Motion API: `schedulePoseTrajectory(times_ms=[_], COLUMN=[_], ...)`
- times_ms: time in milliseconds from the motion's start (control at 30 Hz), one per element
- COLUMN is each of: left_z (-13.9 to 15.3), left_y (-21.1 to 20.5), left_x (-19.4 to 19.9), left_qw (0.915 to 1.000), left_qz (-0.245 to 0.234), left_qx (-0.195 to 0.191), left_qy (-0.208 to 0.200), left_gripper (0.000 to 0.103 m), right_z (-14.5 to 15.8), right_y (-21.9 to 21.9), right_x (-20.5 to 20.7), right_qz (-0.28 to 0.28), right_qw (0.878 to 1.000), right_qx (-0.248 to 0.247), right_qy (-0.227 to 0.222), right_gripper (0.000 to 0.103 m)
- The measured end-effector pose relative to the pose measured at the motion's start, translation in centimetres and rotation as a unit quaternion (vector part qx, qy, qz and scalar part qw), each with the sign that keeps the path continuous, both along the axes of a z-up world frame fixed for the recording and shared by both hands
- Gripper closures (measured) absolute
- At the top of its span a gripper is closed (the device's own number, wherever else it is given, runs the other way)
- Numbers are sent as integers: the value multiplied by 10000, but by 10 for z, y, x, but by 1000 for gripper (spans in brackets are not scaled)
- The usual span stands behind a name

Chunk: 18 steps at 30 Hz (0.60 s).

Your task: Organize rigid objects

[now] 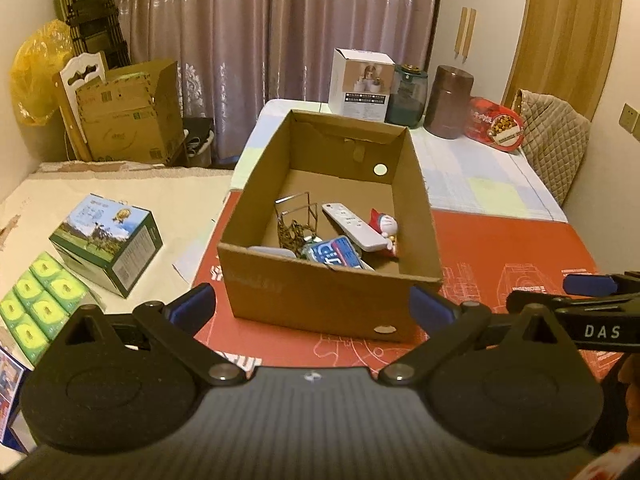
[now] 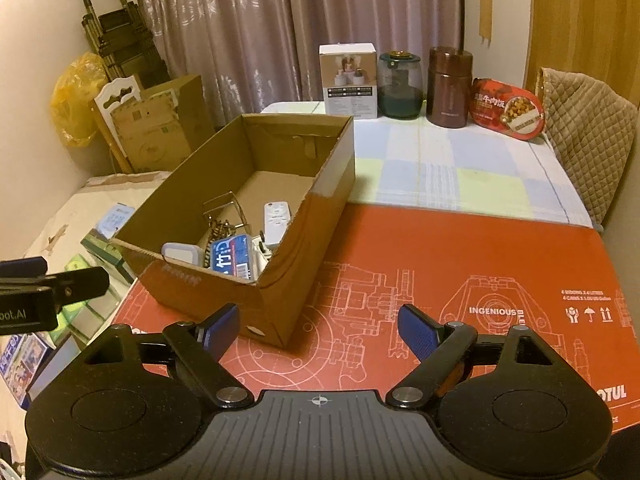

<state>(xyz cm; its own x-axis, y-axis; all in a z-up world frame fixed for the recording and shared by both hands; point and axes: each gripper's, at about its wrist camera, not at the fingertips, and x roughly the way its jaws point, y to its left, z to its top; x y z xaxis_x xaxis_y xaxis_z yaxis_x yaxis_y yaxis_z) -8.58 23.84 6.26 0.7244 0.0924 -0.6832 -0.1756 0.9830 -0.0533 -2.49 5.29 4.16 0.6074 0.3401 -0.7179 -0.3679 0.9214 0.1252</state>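
While both tools hang empty with jaws wide, the cardboard box sits on the red mat, long axis running away. It lies dead ahead of the left gripper, ahead-left of the right gripper; left nearer.

The cardboard box sits on the mat covering the counter; inside lie a remote, a figurine right of it, and a packet (nearest the front wall). Behind stand 2 jars.
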Motion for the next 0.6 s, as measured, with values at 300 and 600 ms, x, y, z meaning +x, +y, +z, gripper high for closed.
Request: schedulePoseTrajectory(times_ms=[300,600], left_z=[-9,-10], left_y=[-9,-11], left_x=[0,3], left_qw=[9999,9999], left_qz=[38,-37], left_qx=[57,96], left_qy=[123,121], left_gripper=[2,2], right_z=[-3,-3], right_y=[-2,-7], right_x=[-1,0], right_qz=[-28,-88], right_qw=[10000,10000], right_qx=[-41,-29], right_qy=[4,-3], right_gripper=[20,20])
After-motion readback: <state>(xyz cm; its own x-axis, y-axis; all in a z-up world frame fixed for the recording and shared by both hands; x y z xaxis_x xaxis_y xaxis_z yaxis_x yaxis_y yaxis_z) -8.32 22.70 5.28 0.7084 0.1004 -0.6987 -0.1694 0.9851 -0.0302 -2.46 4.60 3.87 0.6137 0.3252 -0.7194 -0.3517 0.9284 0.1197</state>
